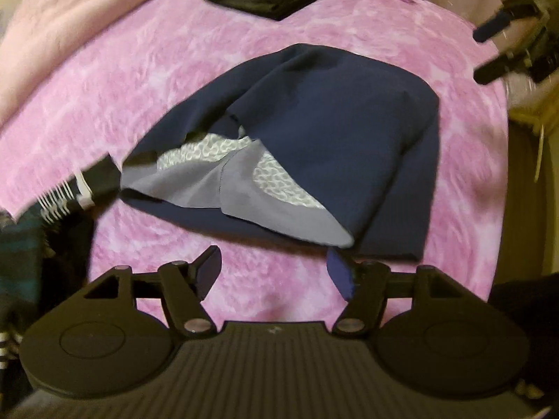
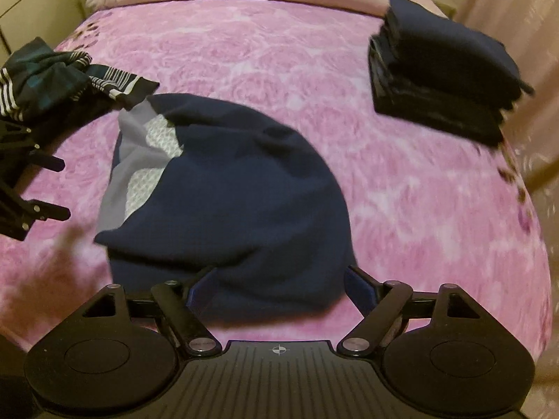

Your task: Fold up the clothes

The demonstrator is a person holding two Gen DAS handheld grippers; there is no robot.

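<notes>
A rumpled heap of striped and dark teal clothes (image 2: 52,73) lies left of the navy folded garment with grey patterned panels (image 2: 227,188) mid-bed on the pink rose-patterned blanket (image 2: 419,192). Beyond-right sits a stack of folded dark clothes (image 2: 443,70). Left gripper (image 1: 276,272) and right gripper (image 2: 279,286) hover open at its near edge.

A pink rose-patterned bedspread (image 2: 314,70) covers the bed, cream wall (image 2: 35,7) behind.
</notes>
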